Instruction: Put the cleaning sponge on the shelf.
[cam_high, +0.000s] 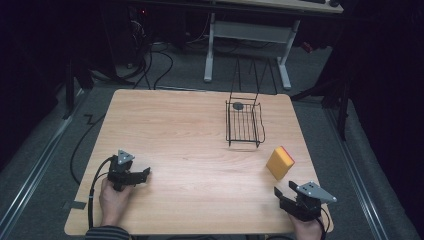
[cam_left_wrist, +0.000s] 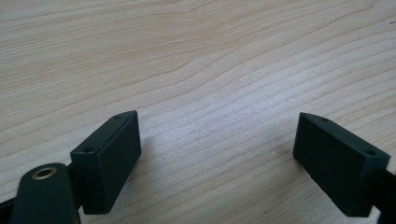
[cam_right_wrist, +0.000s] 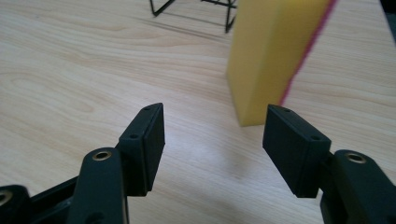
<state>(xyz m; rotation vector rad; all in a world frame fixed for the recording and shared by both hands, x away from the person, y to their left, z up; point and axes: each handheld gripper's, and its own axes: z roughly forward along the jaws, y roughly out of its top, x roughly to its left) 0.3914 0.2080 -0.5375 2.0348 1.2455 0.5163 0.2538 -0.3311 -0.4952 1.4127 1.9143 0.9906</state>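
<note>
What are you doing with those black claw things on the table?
A person sits at a wooden table with a gripper in each hand. The right gripper is open and points at a yellow sponge that stands on end just ahead of it, not yet touched. The left gripper is open too, low over bare wood. A black wire basket sits farther back with a small dark thing inside it. Nothing is held yet.
</note>
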